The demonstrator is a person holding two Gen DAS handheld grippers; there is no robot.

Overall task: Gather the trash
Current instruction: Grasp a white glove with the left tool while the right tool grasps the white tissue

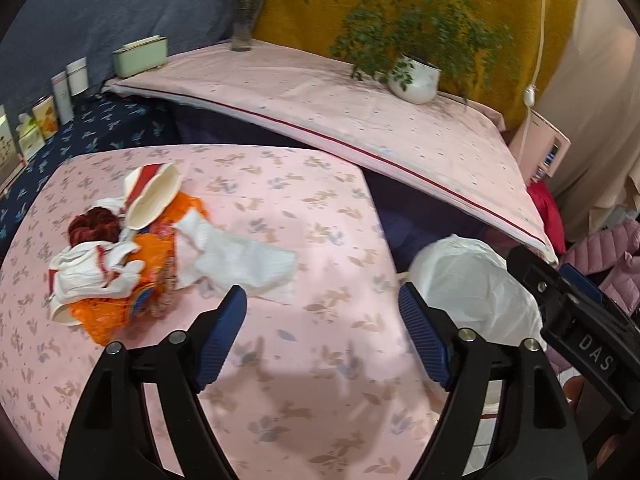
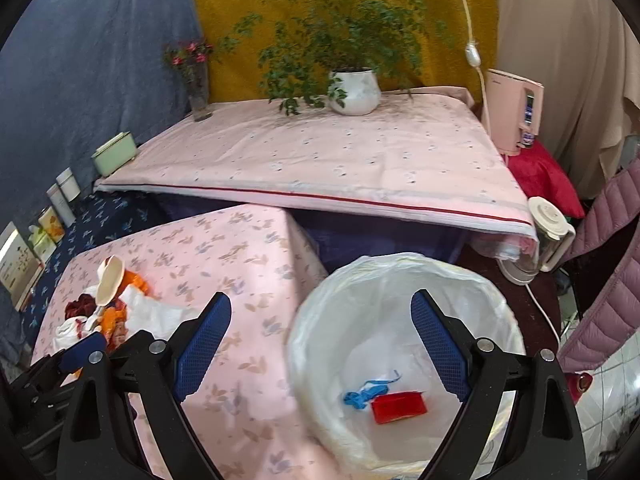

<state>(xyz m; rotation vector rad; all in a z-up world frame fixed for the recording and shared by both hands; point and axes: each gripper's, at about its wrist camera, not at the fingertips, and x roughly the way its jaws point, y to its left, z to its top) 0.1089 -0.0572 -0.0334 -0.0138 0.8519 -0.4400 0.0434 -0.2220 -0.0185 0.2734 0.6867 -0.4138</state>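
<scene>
A pile of trash [image 1: 120, 256] lies on the pink flowered table [image 1: 280, 360] at the left: crushed paper cups, orange wrappers, a dark red clump and white tissue [image 1: 240, 264]. The pile also shows in the right wrist view [image 2: 108, 308]. My left gripper [image 1: 322, 336] is open and empty, to the right of the pile. A bin with a white liner [image 2: 404, 272] stands off the table's right edge, holding a red wrapper [image 2: 398, 406] and a blue scrap [image 2: 364, 394]. My right gripper [image 2: 320, 344] is open and empty above the bin's near rim.
A higher pink-covered table [image 1: 360, 120] behind bears a potted plant [image 1: 414, 80], a flower vase [image 1: 244, 20] and a green box [image 1: 140, 56]. Small cartons [image 1: 44, 120] line the left. A kettle [image 2: 548, 232], a pink appliance [image 2: 516, 108] and a purple jacket [image 2: 608, 280] are at right.
</scene>
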